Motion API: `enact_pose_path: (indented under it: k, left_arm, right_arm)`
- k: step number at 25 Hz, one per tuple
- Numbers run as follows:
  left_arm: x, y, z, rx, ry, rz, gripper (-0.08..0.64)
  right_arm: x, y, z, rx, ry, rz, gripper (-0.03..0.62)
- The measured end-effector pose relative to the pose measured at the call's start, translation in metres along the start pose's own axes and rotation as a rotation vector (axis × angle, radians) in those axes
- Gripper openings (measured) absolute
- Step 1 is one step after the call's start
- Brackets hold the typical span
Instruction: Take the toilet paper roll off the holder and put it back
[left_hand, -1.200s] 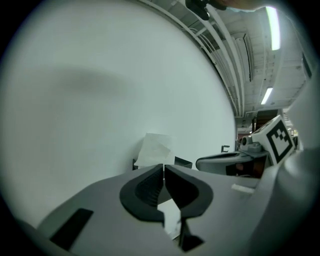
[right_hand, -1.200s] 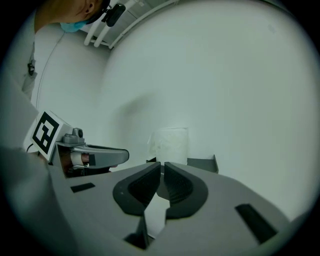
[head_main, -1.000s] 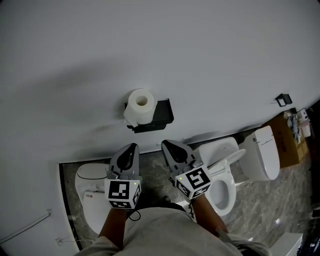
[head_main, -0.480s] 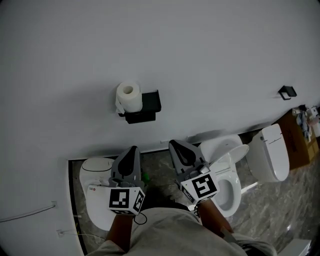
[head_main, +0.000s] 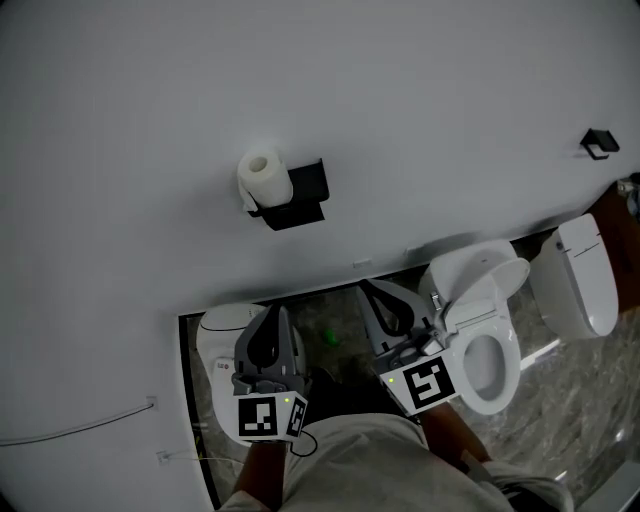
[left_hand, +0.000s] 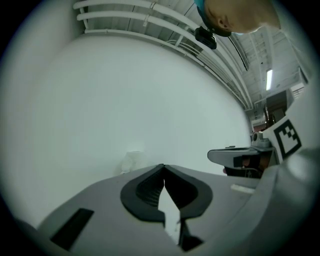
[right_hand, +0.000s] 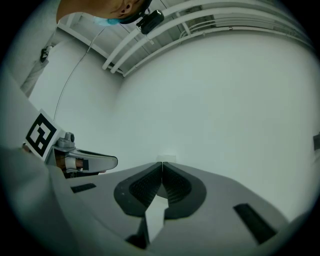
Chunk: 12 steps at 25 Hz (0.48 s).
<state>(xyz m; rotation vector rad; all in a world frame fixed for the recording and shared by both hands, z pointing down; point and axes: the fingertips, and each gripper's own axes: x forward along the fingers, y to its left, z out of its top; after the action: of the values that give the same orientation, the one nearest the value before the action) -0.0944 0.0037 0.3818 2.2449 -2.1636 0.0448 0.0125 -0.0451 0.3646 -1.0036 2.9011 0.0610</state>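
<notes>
A white toilet paper roll (head_main: 264, 172) sits on a black holder (head_main: 300, 197) fixed to the white wall, upper middle of the head view. In the left gripper view the roll (left_hand: 131, 161) shows faintly on the wall, just above the jaw tips. My left gripper (head_main: 270, 318) is shut and empty, well below the roll and apart from it. My right gripper (head_main: 378, 297) is also shut with nothing in it, lower and to the right of the holder. Both sets of jaws point at the wall.
A white toilet (head_main: 482, 322) with its lid up stands right of my right gripper, another toilet (head_main: 587, 274) further right. A white fixture (head_main: 217, 352) lies by my left gripper. A second black wall holder (head_main: 600, 143) is at far right. Marbled floor (head_main: 335, 325) lies below.
Both grippers have drawn back from the wall and sit lower in the head view. The roll and holder look smaller and farther. The jaws stay shut.
</notes>
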Motion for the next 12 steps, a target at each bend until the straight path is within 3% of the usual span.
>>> enact_pose_path:
  k: [12]
  left_arm:
    - [0.004, 0.017, 0.007, 0.002, -0.020, -0.055, 0.012]
  right_arm:
    - [0.003, 0.005, 0.011, -0.051, -0.007, -0.105, 0.005]
